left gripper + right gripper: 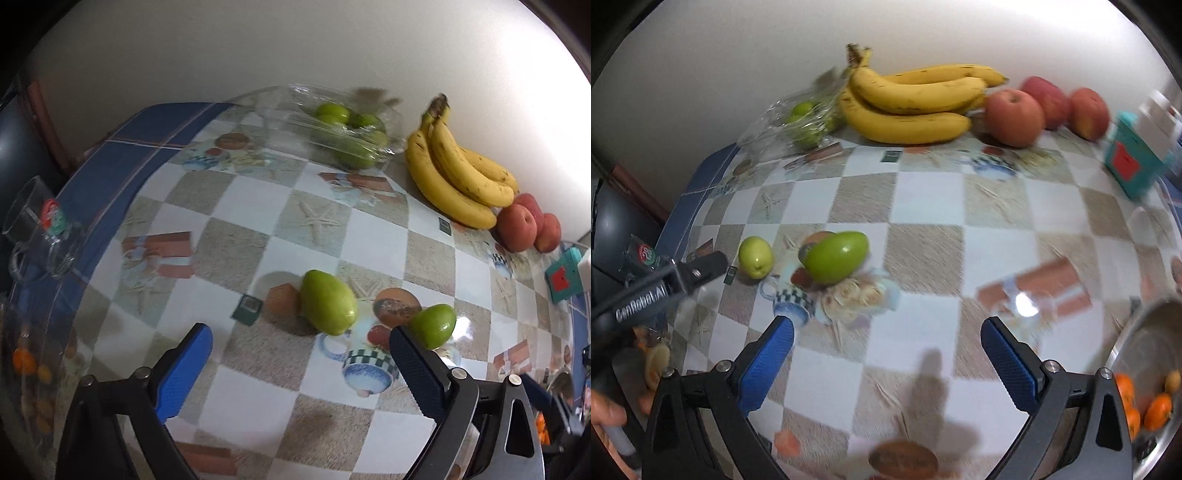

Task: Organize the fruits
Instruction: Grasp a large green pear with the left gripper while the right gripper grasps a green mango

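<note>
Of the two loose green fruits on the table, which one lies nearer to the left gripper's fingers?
The smaller, rounder green fruit: it sits right at one finger's tip of the open left gripper; the larger green fruit lies farther ahead.

I count two loose green fruits on my table, one larger (836, 256) and one smaller (755, 256); one clear bag of green fruits (347, 134) holds at least four, the rest hidden by the plastic; one bunch of bananas (912, 99), four as far as I can tell; three red apples (1014, 118); one teal box (1132, 160); one metal bowl (1137, 347) with several small orange fruits, the number unclear; one glass mug (37, 229).
</note>
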The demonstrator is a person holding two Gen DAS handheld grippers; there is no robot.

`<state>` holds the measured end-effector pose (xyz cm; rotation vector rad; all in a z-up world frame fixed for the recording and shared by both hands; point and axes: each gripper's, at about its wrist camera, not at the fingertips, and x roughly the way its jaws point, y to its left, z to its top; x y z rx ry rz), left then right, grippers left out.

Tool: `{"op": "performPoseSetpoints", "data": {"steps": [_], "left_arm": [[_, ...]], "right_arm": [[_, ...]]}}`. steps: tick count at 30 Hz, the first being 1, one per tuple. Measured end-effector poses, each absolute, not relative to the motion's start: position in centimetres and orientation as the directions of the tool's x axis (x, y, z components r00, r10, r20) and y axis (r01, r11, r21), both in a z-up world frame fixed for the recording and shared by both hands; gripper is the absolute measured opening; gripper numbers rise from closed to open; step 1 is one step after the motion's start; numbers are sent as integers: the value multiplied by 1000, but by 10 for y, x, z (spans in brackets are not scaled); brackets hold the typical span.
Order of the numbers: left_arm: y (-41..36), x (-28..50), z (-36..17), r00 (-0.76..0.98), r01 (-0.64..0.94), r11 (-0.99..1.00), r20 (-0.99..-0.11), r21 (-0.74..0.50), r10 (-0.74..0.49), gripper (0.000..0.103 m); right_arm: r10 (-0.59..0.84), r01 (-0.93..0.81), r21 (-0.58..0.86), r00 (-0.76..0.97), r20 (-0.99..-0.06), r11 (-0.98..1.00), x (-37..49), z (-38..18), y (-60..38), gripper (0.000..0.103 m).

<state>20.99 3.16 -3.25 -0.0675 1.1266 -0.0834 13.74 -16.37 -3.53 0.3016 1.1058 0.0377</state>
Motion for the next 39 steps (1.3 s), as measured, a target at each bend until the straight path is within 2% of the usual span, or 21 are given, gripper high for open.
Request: {"op": "performPoseSetpoints", "data": {"steps": [3, 6, 12, 14, 15, 18, 20, 22, 25, 27, 39], "left_arm": [[27, 214, -42, 403, 40, 993, -907, -113, -119, 96], [27, 219, -46, 391, 25, 989, -909, -145, -143, 93], [20, 233, -53, 383, 31, 988, -911, -154, -154, 88], [21, 236, -55, 381, 17, 987, -911, -162, -156, 87], [21, 238, -56, 381, 13, 986, -911, -164, -157, 84], [19, 243, -62, 369, 13, 988, -918, -153, -147, 79], [19, 246, -67, 363, 4, 988, -920, -155, -146, 72], [21, 246, -71, 354, -6, 986, -923, -165, -152, 57], [24, 248, -76, 341, -17, 977, -920, -214, -196, 46], [25, 248, -77, 344, -16, 976, -918, -215, -197, 46], [22, 230, -72, 334, -43, 975, -923, -219, -192, 46]], "right_arm": [[160, 73, 213, 440, -883, 974, 154, -43, -154, 100], [144, 26, 172, 431, -891, 985, 166, -52, -144, 95], [151, -39, 149, 423, -894, 988, 185, -64, -126, 94], [154, -62, 141, 425, -892, 988, 192, -66, -120, 90], [148, -66, 132, 422, -894, 989, 196, -68, -118, 86], [141, -70, 123, 415, -899, 990, 204, -73, -115, 85], [148, -68, 132, 415, -898, 989, 208, -75, -115, 84], [144, -72, 125, 422, -895, 990, 211, -76, -114, 72], [173, -72, 158, 422, -890, 985, 215, -74, -115, 63], [195, -68, 183, 421, -886, 981, 218, -74, -115, 58], [187, -14, 201, 433, -882, 980, 193, -61, -127, 57]]}}
